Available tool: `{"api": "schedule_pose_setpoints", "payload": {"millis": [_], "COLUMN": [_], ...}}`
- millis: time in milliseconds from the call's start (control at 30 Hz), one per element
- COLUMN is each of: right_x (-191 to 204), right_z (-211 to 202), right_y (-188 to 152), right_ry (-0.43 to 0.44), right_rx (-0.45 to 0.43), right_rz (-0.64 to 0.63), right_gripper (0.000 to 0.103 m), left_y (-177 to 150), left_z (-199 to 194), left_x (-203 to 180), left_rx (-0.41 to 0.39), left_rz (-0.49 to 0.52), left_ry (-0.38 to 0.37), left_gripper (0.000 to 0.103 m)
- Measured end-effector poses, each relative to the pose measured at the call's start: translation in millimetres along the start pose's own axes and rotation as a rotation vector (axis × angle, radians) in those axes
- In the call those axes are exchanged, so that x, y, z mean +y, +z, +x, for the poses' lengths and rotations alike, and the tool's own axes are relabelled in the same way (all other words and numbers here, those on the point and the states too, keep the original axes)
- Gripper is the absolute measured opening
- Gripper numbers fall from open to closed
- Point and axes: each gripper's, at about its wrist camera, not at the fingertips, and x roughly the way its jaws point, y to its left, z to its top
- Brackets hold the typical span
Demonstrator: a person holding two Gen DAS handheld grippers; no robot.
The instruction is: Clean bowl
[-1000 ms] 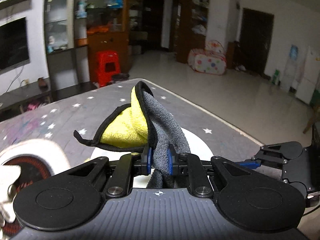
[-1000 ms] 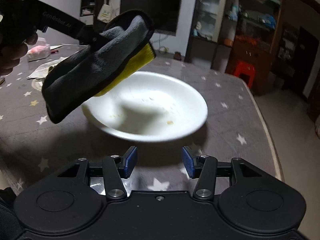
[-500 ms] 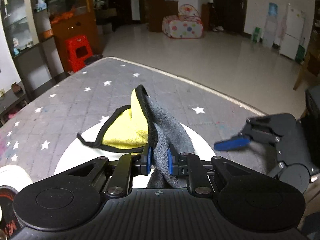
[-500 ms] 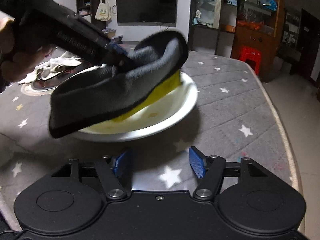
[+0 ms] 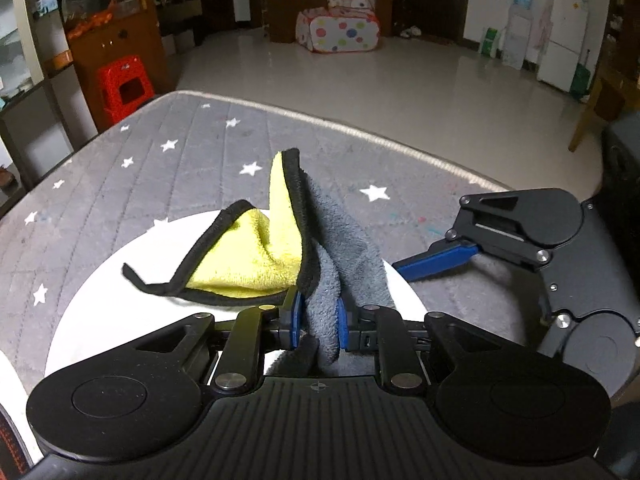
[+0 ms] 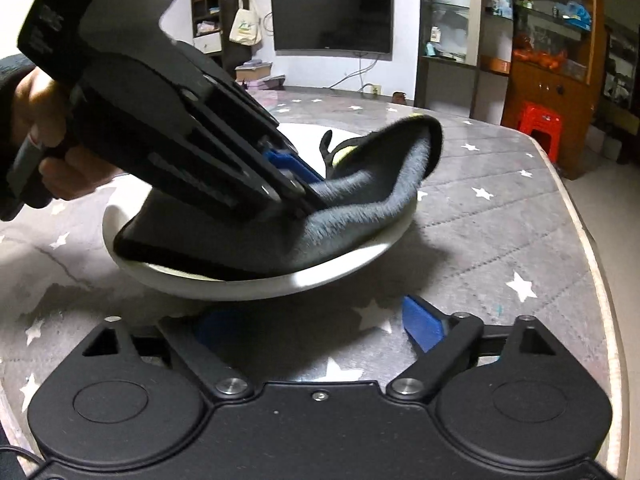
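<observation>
**Cloth is in the bowl, wiping only at its beginning**

The left gripper (image 5: pixel 316 322) has its two blue fingers pressed tight on a folded microfibre cloth, grey on one side and yellow on the other with a black hem (image 5: pixel 280 256). From the right wrist view the cloth (image 6: pixel 360 204) lies down inside the wide, shallow white ceramic bowl (image 6: pixel 332 276), and its grey side covers most of the inside that I can see. The bowl stands on the grey quilted table cover with white stars (image 5: pixel 180 160), just in front of the right gripper (image 6: pixel 320 324).

The right gripper has its blue fingers spread apart and grasps nothing; they sit low, just beside the near rim of the bowl, maybe to steady it, but I cannot tell if they touch it.

To my judgement the task is in its early part: the cloth is brought to the bowl, the rubbing around the inside is left to do. If crumbs are under the cloth, it is hidden from me
</observation>
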Motion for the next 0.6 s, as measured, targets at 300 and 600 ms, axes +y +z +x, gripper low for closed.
{"api": "schedule_pose_setpoints", "payload": {"millis": [300,600], "right_x": [4.0,5.9], "right_z": [0.3,1.0], "right_y": [-1.0,-1.5], "right_ry": [0.016,0.024], "right_rx": [0.007,0.01], "right_rz": [-0.011,-0.009], "right_gripper": [0.101,0.103], "left_y": [1.7,4.0], "left_z": [9.5,10.4], "left_x": [17.5,29.8], "left_rx": [-0.008,-0.012], "left_rz": [-0.069,-0.106], "left_ry": [0.018,0.075], "left_gripper": [0.019,0.021]}}
